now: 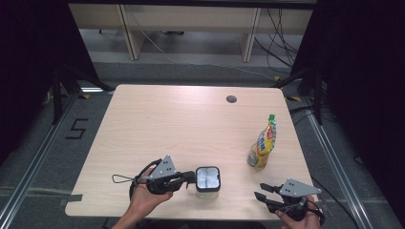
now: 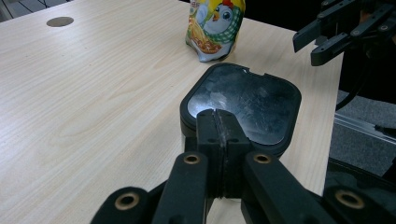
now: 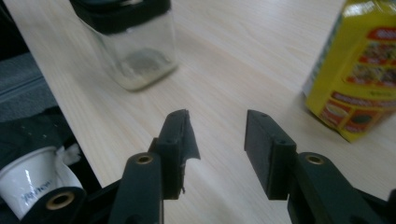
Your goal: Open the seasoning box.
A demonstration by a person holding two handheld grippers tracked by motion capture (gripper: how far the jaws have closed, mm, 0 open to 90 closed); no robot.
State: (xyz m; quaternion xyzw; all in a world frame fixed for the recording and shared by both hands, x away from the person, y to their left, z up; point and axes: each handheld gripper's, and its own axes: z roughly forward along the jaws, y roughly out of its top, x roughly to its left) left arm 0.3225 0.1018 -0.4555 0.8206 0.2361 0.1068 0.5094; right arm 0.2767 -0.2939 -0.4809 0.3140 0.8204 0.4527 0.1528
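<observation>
A clear square jar (image 1: 208, 180) with a black-rimmed lid stands near the table's (image 1: 167, 119) front edge. The left gripper (image 1: 191, 177) is clenched tight, its tips touching the lid's rim. The right gripper (image 1: 261, 192), jaws apart and gripping nothing, hovers at the front right corner. A yellow pouch (image 1: 262, 145) showing a cartoon chick stands near the right edge; its lettering is unreadable.

One jar (image 1: 208, 179), one yellow pouch (image 1: 263, 143)
</observation>
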